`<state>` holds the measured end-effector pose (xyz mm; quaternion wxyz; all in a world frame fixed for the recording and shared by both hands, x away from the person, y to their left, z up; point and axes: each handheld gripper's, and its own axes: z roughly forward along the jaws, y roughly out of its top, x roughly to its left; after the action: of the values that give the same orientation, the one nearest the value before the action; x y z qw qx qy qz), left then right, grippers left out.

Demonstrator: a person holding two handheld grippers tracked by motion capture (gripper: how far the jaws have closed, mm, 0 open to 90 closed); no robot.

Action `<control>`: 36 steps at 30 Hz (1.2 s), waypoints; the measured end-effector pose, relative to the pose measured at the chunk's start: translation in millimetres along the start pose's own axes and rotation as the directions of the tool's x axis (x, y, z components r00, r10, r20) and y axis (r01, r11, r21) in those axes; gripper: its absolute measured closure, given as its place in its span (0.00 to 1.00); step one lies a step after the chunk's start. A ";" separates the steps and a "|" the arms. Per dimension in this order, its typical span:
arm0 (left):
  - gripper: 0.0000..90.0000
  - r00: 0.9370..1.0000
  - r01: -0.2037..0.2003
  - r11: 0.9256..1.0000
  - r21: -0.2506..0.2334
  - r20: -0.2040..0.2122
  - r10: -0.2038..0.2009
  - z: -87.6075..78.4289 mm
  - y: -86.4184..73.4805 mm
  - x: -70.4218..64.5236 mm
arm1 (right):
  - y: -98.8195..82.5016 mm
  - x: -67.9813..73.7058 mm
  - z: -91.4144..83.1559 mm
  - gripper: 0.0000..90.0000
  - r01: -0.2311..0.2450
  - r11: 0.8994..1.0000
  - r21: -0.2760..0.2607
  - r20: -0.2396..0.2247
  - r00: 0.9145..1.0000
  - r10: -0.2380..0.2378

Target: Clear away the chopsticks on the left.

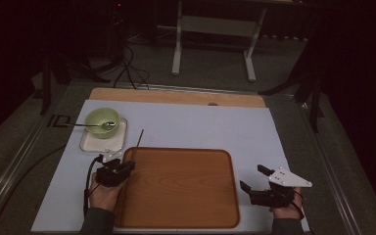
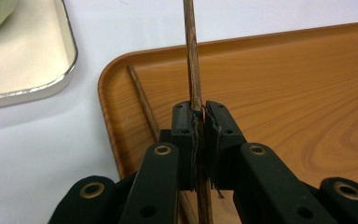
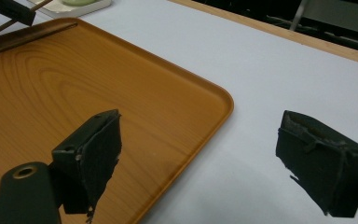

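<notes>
Surface [image 1: 186, 127]: white sheet carrying everything.
Wooden tray [image 1: 181, 191]: the landmark, lying near the front edge.
Small white tray [image 1: 120, 139]: just beyond the wooden tray's far-left corner, holding a green bowl [image 1: 97, 119] with a spoon [image 1: 108, 125].
Right hand-held gripper [image 3: 196, 154]: jaws wide apart, empty, at the wooden tray's right rim.
Left hand-held gripper [image 2: 199, 122]: clamped on a chopstick [image 2: 192, 56] over the wooden tray's left rim.
Second chopstick [image 2: 142, 100]: lying inside the wooden tray along that rim.
</notes>
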<state>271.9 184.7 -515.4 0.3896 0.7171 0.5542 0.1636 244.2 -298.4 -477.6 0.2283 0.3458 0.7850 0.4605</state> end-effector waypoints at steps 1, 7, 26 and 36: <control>0.92 1.000 0.005 1.000 0.000 0.000 -0.005 -0.1 -1.8 0.4 | 0.0 0.0 0.0 0.15 0.000 1.000 0.000 0.000 1.000 0.000; 0.92 1.000 0.010 1.000 0.012 -0.017 -0.010 -1.6 -12.5 0.7 | 0.0 0.1 -0.2 0.15 -0.001 1.000 0.000 -0.001 1.000 0.001; 0.87 0.994 -0.029 0.999 0.025 -0.103 0.032 -11.5 -34.4 -4.2 | 0.2 0.7 0.3 0.15 0.002 1.000 0.002 -0.002 1.000 -0.002; 0.84 0.990 -0.070 0.997 0.039 -0.119 0.075 -12.6 -42.7 -11.3 | 0.2 1.1 0.3 0.15 0.001 1.000 0.002 -0.002 1.000 -0.001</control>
<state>231.3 182.5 -536.6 0.3365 0.7323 0.5531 0.2109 243.7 -297.3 -477.5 0.2274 0.3452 0.7858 0.4600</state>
